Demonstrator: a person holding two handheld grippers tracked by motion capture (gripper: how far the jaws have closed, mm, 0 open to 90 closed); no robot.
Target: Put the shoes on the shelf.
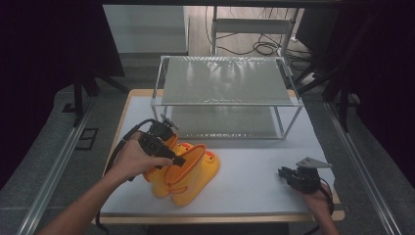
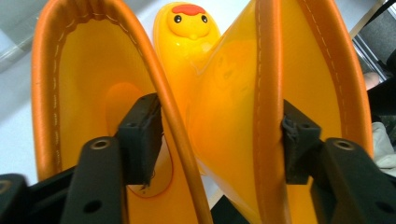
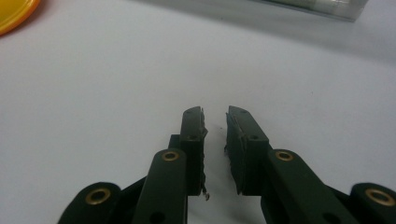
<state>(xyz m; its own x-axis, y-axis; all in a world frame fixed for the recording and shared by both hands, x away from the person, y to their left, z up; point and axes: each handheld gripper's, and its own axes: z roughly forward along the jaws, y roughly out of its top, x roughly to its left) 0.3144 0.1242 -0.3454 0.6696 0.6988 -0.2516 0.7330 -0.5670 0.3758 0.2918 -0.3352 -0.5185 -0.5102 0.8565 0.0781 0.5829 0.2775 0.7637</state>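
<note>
A pair of yellow rubber boots (image 1: 188, 176) with orange rims and duck faces lies on the white table (image 1: 254, 166) at the front left. My left gripper (image 1: 178, 160) reaches into their tops from the left. In the left gripper view one jaw sits inside each boot, and the left gripper (image 2: 215, 126) has its pads pressed against the two neighbouring boot walls (image 2: 233, 116) between them. My right gripper (image 1: 285, 174) rests low over the table at the front right. In the right gripper view the right gripper (image 3: 215, 116) has its jaws a narrow gap apart with nothing between them.
A metal-framed two-level shelf rack (image 1: 227, 81) stands at the back of the table. An edge of a yellow boot (image 3: 11, 11) shows at the top left of the right gripper view. Cables lie on the floor beyond the table.
</note>
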